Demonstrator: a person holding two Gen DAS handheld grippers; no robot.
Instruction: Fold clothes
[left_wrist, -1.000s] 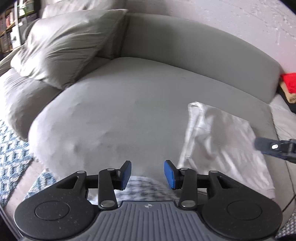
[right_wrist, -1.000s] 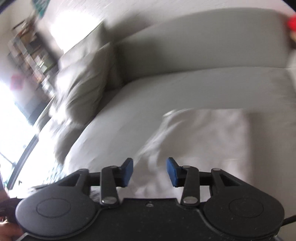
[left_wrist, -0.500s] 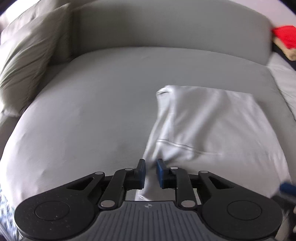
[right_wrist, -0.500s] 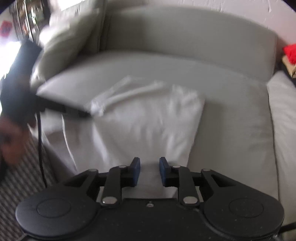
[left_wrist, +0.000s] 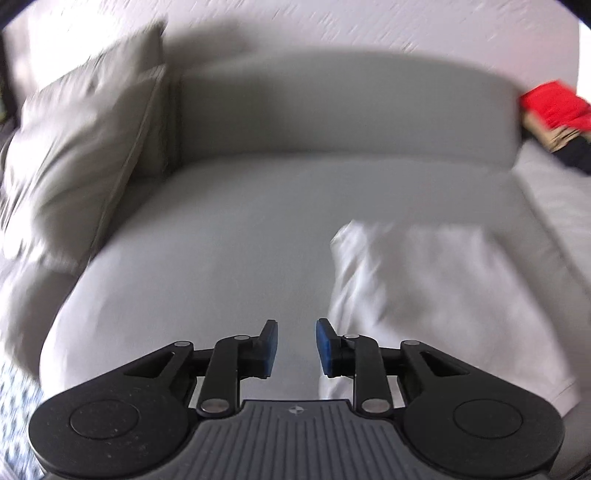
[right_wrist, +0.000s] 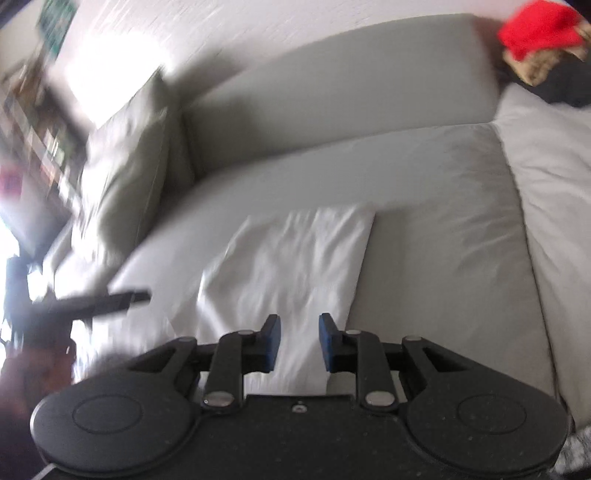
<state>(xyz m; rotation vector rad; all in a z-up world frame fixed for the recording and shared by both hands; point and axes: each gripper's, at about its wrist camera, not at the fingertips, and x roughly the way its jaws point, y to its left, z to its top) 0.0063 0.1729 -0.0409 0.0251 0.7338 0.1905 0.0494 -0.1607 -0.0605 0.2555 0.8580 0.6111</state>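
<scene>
A white folded cloth (left_wrist: 436, 295) lies flat on the grey sofa seat (left_wrist: 240, 240). My left gripper (left_wrist: 296, 347) hovers over bare seat just left of the cloth's near edge. Its jaws are opening and nothing is between them. In the right wrist view the same cloth (right_wrist: 291, 266) lies straight ahead. My right gripper (right_wrist: 299, 341) hangs over its near end; the jaws are closing with a gap still between the pads, which press on nothing. The left gripper (right_wrist: 144, 294) shows as a dark blur at the cloth's left side.
A grey cushion (left_wrist: 81, 155) leans in the sofa's left corner against the backrest. A red cloth (left_wrist: 554, 105) lies on a pile at the far right. A second seat cushion (right_wrist: 546, 177) adjoins on the right. A patterned rug (left_wrist: 14, 406) lies below the sofa's front left.
The left gripper has slid left off the cloth's near corner, and its jaws stand a little wider than half a second ago. The right gripper's jaws are narrower than a second ago.
</scene>
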